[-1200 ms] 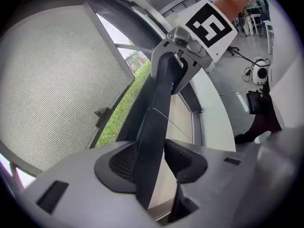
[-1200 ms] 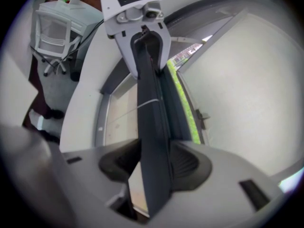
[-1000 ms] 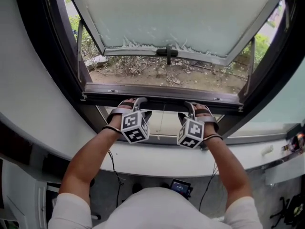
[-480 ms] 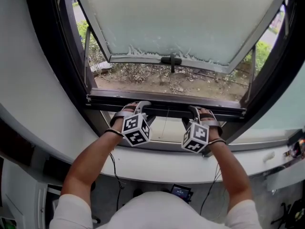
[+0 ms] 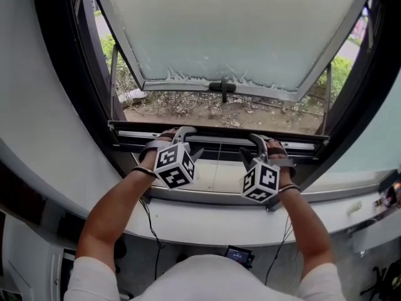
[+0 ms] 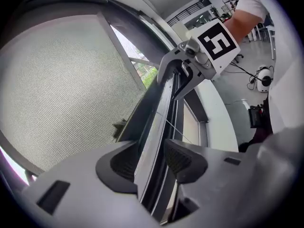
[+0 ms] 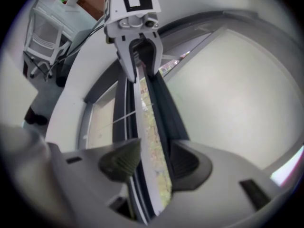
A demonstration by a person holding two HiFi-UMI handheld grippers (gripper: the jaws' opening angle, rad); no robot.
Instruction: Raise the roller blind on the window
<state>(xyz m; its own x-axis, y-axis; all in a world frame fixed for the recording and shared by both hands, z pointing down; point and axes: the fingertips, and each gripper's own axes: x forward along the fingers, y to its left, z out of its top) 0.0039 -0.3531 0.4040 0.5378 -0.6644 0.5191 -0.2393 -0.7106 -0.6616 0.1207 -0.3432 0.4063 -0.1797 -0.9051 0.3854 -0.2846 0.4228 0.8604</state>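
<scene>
Outdoors through the opening: bare ground and shrubs, beyond a frosted sash tilted outward with its handle at the lower edge. Below, pale window sill.

Blind rail: dark bar with a pale strip, spanning the opening low down, just above the lower frame. Beneath it, pale panel crossed by a thin cord.

Left gripper: clamped on the rail left of centre, pads pressed against both faces. Right gripper: likewise closed on the rail, right of centre, pads tight to either side.

Judged early in the lift, with most of the upward travel not yet done.

Risks from here:
- Uneven pull between the two sides, hence a skewed rail binding against the frame.
- Thin, smooth rail and narrow pad contact, hence possible slip out of one grip and drop-back of that end.
- Possible snag of the cord during the rise.
</scene>
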